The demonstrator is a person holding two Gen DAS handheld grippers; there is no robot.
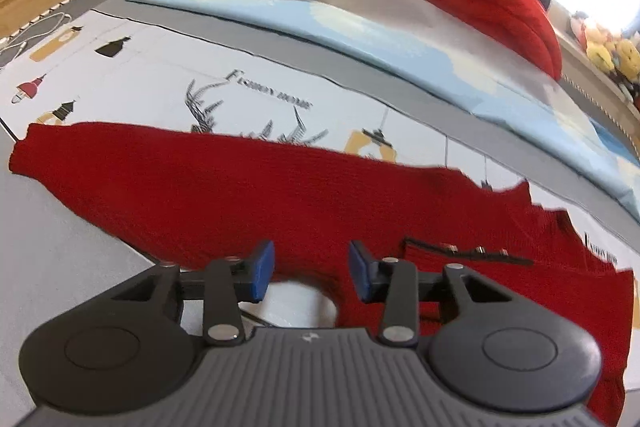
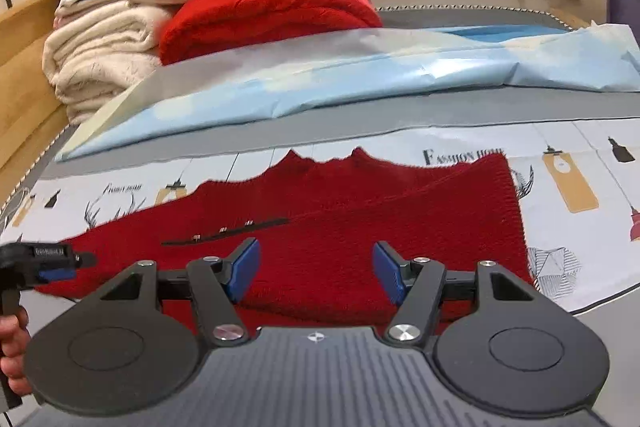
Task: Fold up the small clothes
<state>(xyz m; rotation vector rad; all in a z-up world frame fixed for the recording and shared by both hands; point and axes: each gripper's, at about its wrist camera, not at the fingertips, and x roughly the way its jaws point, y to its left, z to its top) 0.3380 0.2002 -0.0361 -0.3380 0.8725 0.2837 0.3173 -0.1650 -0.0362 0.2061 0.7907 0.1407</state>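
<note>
Left hand-held gripper (image 1: 311, 275): jaws part-open, nothing pinched, poised over the near edge of the red knit sweater (image 1: 248, 195) by its neckline cutout. Right hand-held gripper (image 2: 316, 275): jaws wider, empty, above the folded-over right part. The sweater lies flat on the printed bedsheet (image 1: 132, 75), long axis left-right, button placket (image 2: 224, 229) between both (left looks nearer the edge). Next grab is probably the left's.

Printed sheet (image 2: 580, 267) lies bare right of the red knit (image 2: 340, 227); folded blankets (image 2: 104, 67) and red throw (image 2: 272, 11) block the far side
</note>
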